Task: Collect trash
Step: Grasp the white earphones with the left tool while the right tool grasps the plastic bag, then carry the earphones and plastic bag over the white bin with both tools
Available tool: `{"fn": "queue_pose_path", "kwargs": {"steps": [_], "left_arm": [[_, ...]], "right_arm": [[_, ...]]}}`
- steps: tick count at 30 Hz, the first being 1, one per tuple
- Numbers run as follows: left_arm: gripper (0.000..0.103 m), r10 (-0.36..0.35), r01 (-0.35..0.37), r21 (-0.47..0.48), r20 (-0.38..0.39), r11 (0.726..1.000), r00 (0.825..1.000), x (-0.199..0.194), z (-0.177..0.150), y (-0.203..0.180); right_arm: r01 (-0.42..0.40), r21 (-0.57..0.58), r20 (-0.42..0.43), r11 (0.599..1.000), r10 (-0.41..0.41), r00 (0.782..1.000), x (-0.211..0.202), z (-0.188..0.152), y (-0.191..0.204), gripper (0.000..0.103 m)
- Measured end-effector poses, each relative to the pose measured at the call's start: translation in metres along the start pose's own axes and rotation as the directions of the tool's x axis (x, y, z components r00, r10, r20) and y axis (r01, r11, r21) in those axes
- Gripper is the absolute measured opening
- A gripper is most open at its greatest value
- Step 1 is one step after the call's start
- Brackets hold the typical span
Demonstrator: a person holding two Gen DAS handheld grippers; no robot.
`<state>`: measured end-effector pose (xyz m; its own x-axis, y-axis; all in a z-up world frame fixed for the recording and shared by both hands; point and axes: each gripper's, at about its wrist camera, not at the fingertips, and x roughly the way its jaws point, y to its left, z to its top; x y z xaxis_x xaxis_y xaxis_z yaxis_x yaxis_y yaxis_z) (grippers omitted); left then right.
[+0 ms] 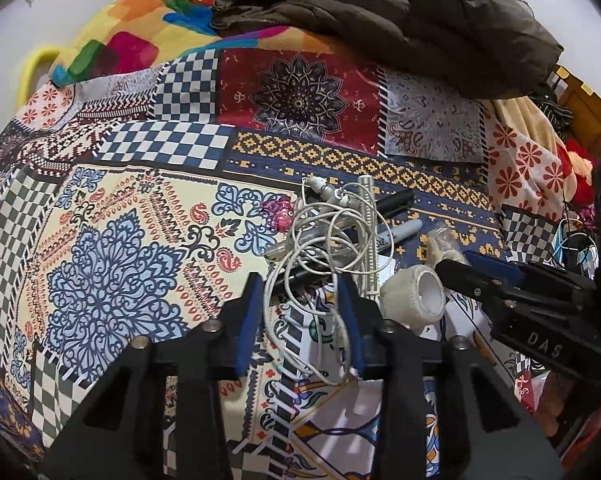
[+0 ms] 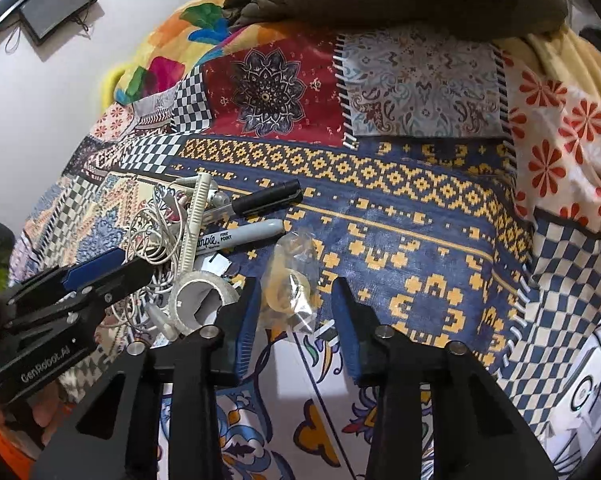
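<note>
A tangle of white earphone cable (image 1: 320,240) lies on the patterned bedspread. My left gripper (image 1: 300,280) is open, its jaws on either side of the cable's near loops. A white tape roll (image 1: 416,300) lies just right of it. My right gripper (image 2: 296,284) is open around a crumpled clear plastic wrapper (image 2: 290,280) holding a small tape ring. In the right wrist view the cable (image 2: 152,236), the tape roll (image 2: 200,300) and the left gripper (image 2: 100,272) sit to the left. The right gripper (image 1: 468,264) shows at the right of the left wrist view.
Two markers, one grey (image 2: 240,236) and one black (image 2: 260,200), and a white ribbed stick (image 2: 194,220) lie among the clutter. A brown puffy jacket (image 1: 380,12) and a colourful blanket (image 1: 140,32) are heaped at the far side of the bed. A white wall is at left.
</note>
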<state>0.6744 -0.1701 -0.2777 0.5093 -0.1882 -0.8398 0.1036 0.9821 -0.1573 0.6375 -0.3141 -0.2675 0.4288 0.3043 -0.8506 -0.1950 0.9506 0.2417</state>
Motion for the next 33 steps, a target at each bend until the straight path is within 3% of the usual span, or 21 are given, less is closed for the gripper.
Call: {"fn": "queue_pose_path", "kwargs": {"steps": [2, 5, 8, 14, 33], "left_arm": [[0.009, 0.009, -0.010, -0.003, -0.007, 1.000, 1.000, 0.001, 0.001, 0.001], [0.006, -0.025, 0.025, -0.017, 0.003, 1.000, 1.000, -0.007, 0.000, 0.003], [0.005, -0.047, 0.047, -0.016, 0.028, 0.999, 0.999, -0.021, -0.001, 0.003], [0.004, -0.073, 0.076, -0.051, 0.067, 0.996, 0.995, -0.053, 0.003, 0.010], [0.003, -0.002, 0.019, -0.094, 0.176, 0.995, 0.984, -0.175, -0.013, 0.032]], "right_arm": [[-0.034, 0.006, -0.005, 0.999, 0.034, 0.999, 0.001, 0.000, 0.000, 0.020], [-0.037, 0.021, -0.003, 0.999, 0.037, 0.999, -0.002, 0.001, -0.001, 0.016], [-0.041, 0.025, 0.005, 0.999, 0.041, 0.999, -0.010, -0.001, -0.001, 0.010], [-0.004, -0.033, 0.029, 0.999, 0.005, 1.000, -0.026, -0.008, 0.009, 0.008], [0.001, -0.114, 0.122, 0.993, 0.013, 0.992, -0.111, -0.019, 0.058, 0.008]]}}
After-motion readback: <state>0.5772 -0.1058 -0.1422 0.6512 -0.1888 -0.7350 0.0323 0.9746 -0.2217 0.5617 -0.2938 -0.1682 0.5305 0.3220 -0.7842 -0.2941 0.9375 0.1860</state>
